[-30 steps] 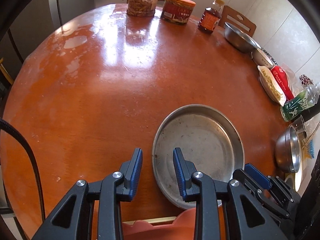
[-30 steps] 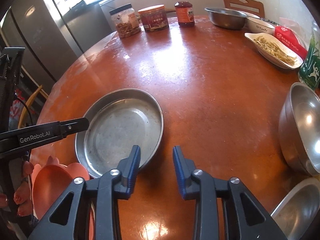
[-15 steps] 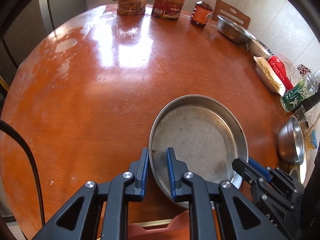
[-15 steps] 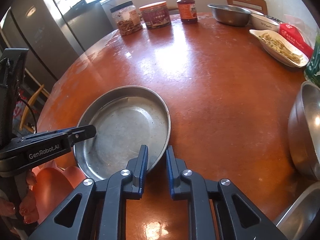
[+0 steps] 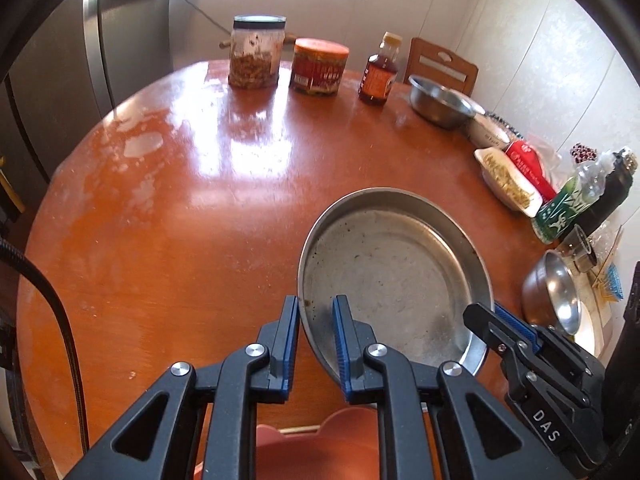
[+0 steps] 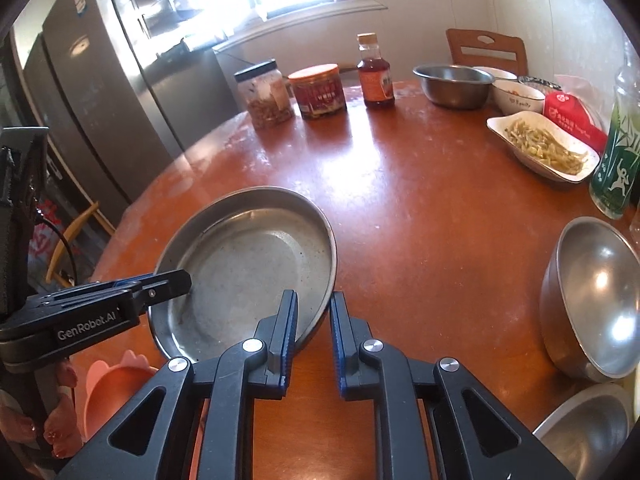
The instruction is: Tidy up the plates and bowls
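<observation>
1. The pink thing (image 6: 116, 380) below the left gripper (image 5: 315, 322) is half hidden; I cannot tell what it is.
2. Both grippers pinch the metal pan (image 5: 396, 276) by its rim, the right gripper (image 6: 313, 320) on the opposite side.
3. The pan sits just in front of them, over the shiny orange table (image 5: 180, 200).
4. A grey fridge (image 6: 100, 92) stands far off to the left.

The round pan (image 5: 394, 272) is dull, speckled metal, scuffed matt inside; the table (image 5: 224, 208) is glossy reddish-brown, worn pale in patches; the big bowl (image 6: 596, 300) is shinier, mirror-like steel; gripper pads (image 5: 342, 336) look ribbed blue plastic on matt black arms
</observation>
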